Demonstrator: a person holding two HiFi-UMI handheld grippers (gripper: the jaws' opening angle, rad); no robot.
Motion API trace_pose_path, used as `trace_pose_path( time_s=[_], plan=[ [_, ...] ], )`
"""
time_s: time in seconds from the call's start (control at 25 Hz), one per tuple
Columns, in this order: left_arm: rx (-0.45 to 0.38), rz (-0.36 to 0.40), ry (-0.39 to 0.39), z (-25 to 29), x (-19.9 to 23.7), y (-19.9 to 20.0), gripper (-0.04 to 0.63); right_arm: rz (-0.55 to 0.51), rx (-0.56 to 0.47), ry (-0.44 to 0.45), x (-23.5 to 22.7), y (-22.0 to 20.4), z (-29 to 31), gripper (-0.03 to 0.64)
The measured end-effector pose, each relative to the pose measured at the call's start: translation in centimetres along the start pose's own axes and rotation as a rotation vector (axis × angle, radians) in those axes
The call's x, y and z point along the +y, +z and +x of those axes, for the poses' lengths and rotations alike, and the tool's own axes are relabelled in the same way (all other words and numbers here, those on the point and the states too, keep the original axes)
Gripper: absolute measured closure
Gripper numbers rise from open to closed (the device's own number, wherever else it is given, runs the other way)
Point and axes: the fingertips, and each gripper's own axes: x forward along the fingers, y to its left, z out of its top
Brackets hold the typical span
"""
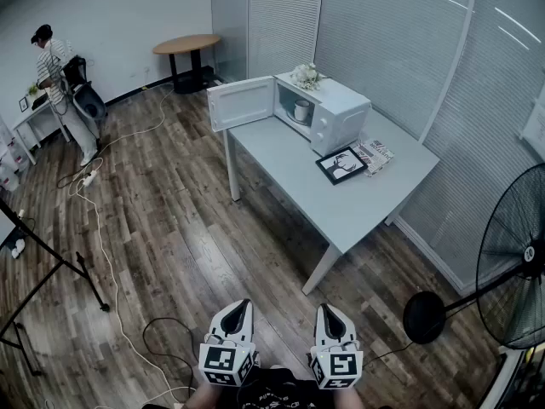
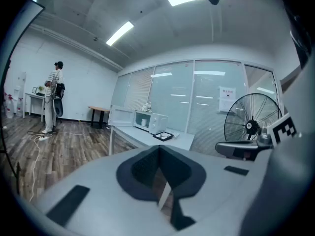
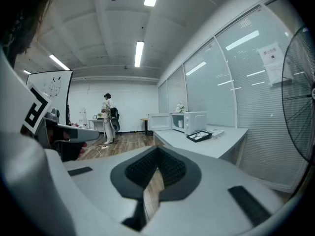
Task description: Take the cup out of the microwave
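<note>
Cup [image 1: 301, 110] indistinct; fan [image 1: 521, 258] partly off-frame

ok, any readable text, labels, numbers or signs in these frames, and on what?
No text is legible in any view.
Notice on the glass wall: printed lines, too small to read.
Whiteboard: faint marks, blurred.
Printed papers on the table beside the microwave: too small.
Marker cubes: square black-and-white patterns only, no letters.

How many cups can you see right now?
1: a white cup inside the open microwave on the grey table. More could sit hidden deeper inside.
</note>
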Motion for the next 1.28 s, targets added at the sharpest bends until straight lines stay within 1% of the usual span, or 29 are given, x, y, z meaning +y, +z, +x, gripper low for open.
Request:
trace_pose_path(
  time_s=[0.24,0.36,0.56,0.76,0.96,1.04,1.16,1.28],
  plan=[
    [-0.002,0.042,0.005,0.3,1.7,0.1,0.591,-0.013,-0.007,-0.022,0.0,0.1,0.7,0.614],
    [0.0,0.054,0.007,0.5,2.9,-0.1,0.591,-0.019,-0.034,-0.031,0.6,0.3,1.3,0.614],
    [0.007,0.098,-0.02,1.3,4.3,-0.2,0.591,-0.001,-0.041,-0.044,1.6,0.2,2.8,0.612],
    [0.018,0.099,-0.027,2.1,5.8,-0.5,0.591,-0.005,-0.033,-0.051,2.3,0.0,4.0,0.612],
    [0.02,0.079,-0.018,3.5,7.2,-0.3,0.591,-0.009,-0.018,-0.007,2.9,-0.1,5.9,0.612],
    [0.019,0.077,-0.007,4.6,7.6,-0.2,0.591,-0.008,-0.019,0.0,2.6,0.0,7.2,0.612],
    [0.025,0.082,0.004,6.9,7.7,-0.1,0.591,0.028,-0.009,0.003,1.4,-0.4,9.5,0.612],
    [0.027,0.071,0.002,9.2,8.0,0.4,0.591,0.009,-0.005,0.015,0.2,0.0,12.2,0.612]
  ],
)
